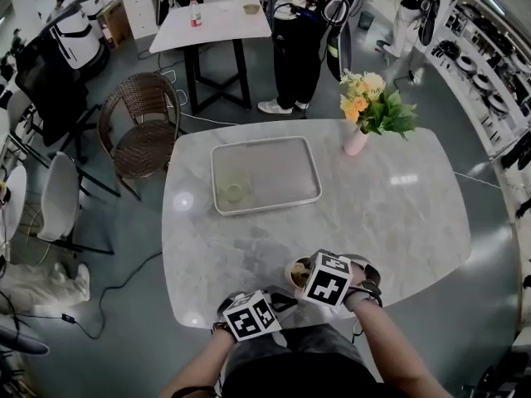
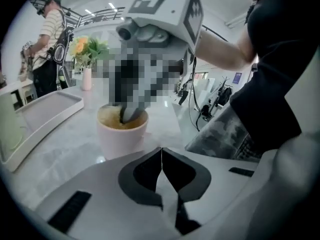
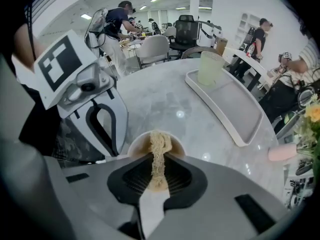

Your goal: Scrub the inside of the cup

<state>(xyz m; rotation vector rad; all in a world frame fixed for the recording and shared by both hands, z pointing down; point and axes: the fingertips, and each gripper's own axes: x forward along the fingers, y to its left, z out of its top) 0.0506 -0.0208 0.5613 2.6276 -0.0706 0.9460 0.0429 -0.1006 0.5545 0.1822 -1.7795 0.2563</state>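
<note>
Left gripper [image 2: 161,156] lies at the near edge of the table [image 1: 398,214], jaws together on nothing, angled shallowly toward the cup [image 2: 122,131] but clear of it; judged not to be bracing it. Right gripper [image 3: 159,173] points steeply down over the cup, which stands just inside the middle of the near edge; its jaws are clamped on a tan fibrous scrubber [image 3: 159,144] that reaches into the cup's mouth, placed to work the inner wall. Mid-table, a white tray [image 1: 264,140] holds a glass [image 1: 233,193]; a flower vase [image 1: 355,141] stands toward the far right corner.
</note>
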